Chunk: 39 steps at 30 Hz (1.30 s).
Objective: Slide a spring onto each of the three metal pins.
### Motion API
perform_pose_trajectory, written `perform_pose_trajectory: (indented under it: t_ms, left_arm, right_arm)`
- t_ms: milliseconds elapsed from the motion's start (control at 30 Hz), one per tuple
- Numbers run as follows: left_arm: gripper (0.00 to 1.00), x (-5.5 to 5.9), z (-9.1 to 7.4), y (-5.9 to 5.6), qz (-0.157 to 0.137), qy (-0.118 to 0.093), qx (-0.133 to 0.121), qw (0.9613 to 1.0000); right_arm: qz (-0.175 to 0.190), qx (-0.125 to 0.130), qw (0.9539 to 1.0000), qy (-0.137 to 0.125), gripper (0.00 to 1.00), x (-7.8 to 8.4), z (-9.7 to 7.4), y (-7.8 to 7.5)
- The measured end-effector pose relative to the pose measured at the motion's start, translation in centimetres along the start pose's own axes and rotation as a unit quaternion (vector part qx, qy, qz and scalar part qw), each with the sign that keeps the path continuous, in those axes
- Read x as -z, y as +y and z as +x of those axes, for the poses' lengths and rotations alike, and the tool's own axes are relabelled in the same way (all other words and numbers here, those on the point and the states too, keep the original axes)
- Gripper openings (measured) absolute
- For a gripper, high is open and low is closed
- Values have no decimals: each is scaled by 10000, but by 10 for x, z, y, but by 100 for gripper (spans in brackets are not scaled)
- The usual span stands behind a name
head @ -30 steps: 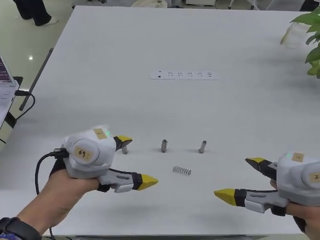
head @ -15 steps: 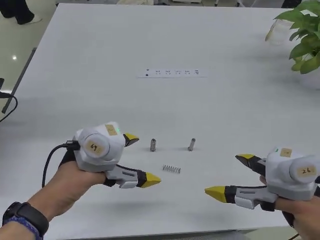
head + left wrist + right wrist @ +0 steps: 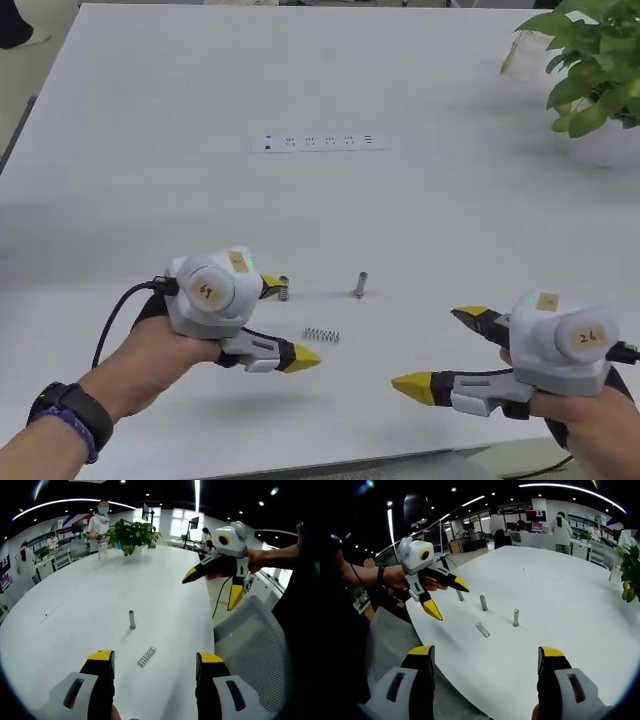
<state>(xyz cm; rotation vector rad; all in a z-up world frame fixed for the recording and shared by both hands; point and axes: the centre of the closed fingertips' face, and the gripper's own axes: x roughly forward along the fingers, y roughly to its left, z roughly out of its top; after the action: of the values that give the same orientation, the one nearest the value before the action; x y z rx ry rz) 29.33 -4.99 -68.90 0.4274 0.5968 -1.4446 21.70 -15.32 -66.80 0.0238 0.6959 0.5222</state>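
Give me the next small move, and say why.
Probably ease the left gripper forward and down to close on the loose spring. It lies flat on the table just ahead, in line with the open, empty jaws. The right gripper is farther off.

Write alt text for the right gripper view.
Three metal pins stand upright in a row on a white table, with a loose spring lying in front of them. The right claw rises from the bottom with its yellow-tipped jaws wide apart, and the left claw, also open, hovers at the left near the pins.
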Motion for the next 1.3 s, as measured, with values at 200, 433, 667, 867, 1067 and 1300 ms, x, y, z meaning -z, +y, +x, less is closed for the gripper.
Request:
perform_pose_trajectory:
  t_ms: [200,433,667,867,1067,1300]
  left_arm:
    - [58,5,17,-1,16,95,81,9999]
    - [48,8,37,1,-71,103,152,9998]
    - [43,26,59,-1,23,398,260,9989]
    - [39,37,71,1,-93,517,314,9981]
    - [33,46,77,5,-127,628,322,9974]
    - [22,56,80,11,-118,789,210,9966]
  right_arm:
    - [43,1,10000,-24,83,1,-1,0]
    - [66,-7,10000,-28,82,1,-3,0]
    - [93,13,9999,-35,81,0,-5,-3]
    - [126,34,9999,-16,81,2,-6,-4]
    - [160,50,9999,24,80,7,-7,-4]
    - [181,56,9998,31,79,9,-8,-4]
